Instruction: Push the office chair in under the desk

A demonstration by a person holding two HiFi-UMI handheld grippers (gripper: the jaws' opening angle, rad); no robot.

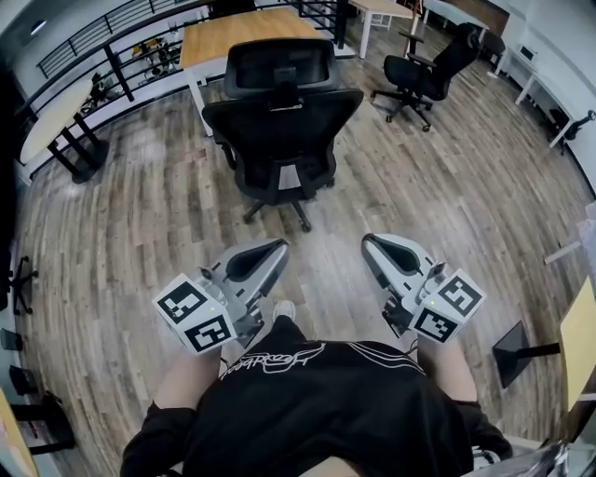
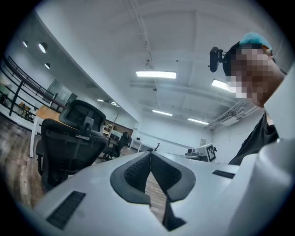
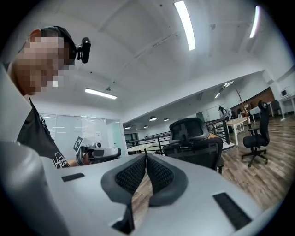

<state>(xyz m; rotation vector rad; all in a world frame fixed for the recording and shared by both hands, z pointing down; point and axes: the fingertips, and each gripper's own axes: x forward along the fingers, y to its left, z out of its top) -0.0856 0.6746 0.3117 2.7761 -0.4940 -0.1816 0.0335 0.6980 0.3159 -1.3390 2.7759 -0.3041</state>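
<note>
L gripper [image 2: 150,156]: fingers [image 2: 131,174] closed, dark ribbed pads meet tip to tip, nothing btwn them. R gripper [image 3: 145,156]: same, tips pressed together, empty. Both are held low in front of the person, side by side, tips pointing fwd toward the chair and angled a bit inward. Marker cubes [image 1: 194,314] sit at the near ends, close to the person's black shirt [image 1: 317,405]. A shoe [image 1: 284,309] toe shows btwn the two grippers.

Office chair [image 1: 279,121]: black, mesh back w/ headrest, upright on its castor base on the wood floor [image 1: 140,214]. It is straight ahead of the grippers and well apart from them; neither touches it. Its back faces the person.

Just beyond it is the desk [image 1: 242,33], wood top, white legs. In head view the headrest overlaps the desk's near edge, but seat and base stand out on the floor on the near side, not under the top. Chair touching desk or not: can't tell.

Further out: second chair [image 1: 424,70], black, upper R near white tables. A black railing [image 1: 112,28] runs along the far L.
</note>
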